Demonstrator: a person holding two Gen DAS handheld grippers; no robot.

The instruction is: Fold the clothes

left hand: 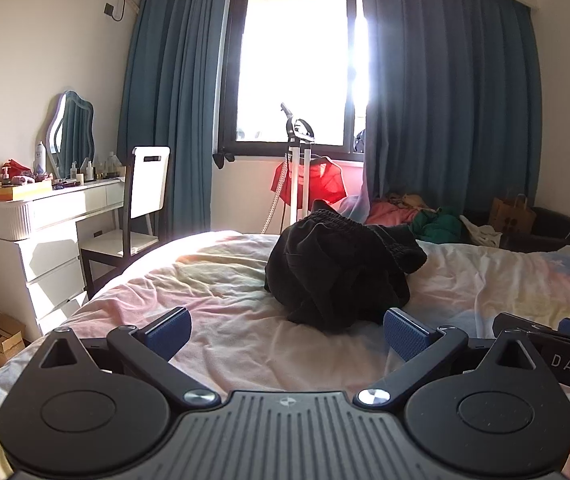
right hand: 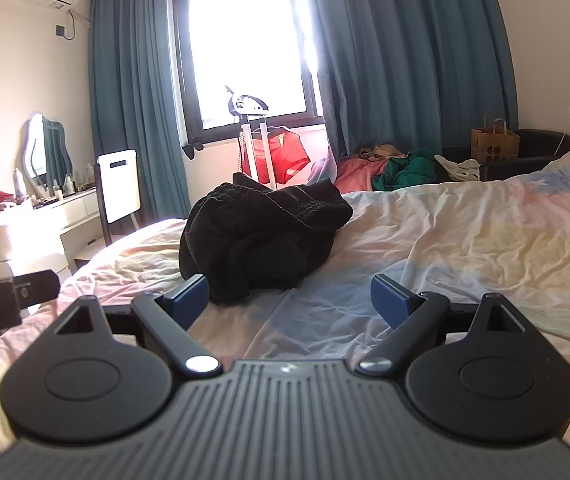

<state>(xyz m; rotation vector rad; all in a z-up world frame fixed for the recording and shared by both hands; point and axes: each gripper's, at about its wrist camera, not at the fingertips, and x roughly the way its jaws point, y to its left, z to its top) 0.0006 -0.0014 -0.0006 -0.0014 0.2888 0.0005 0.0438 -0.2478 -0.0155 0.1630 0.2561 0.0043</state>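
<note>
A crumpled black garment (left hand: 341, 268) with an elastic waistband lies in a heap on the bed (left hand: 213, 280). It also shows in the right wrist view (right hand: 261, 236). My left gripper (left hand: 287, 334) is open and empty, low over the sheet just in front of the heap. My right gripper (right hand: 289, 300) is open and empty, its left finger close to the heap's near edge. The right gripper's body (left hand: 557, 348) shows at the left view's right edge.
The bed has a pastel sheet (right hand: 465, 240). A pile of pink and green clothes (right hand: 397, 168) lies at the far side. A white dresser (left hand: 45, 232) and chair (left hand: 141, 208) stand left. A garment steamer with a red top (left hand: 309, 184) stands by the window.
</note>
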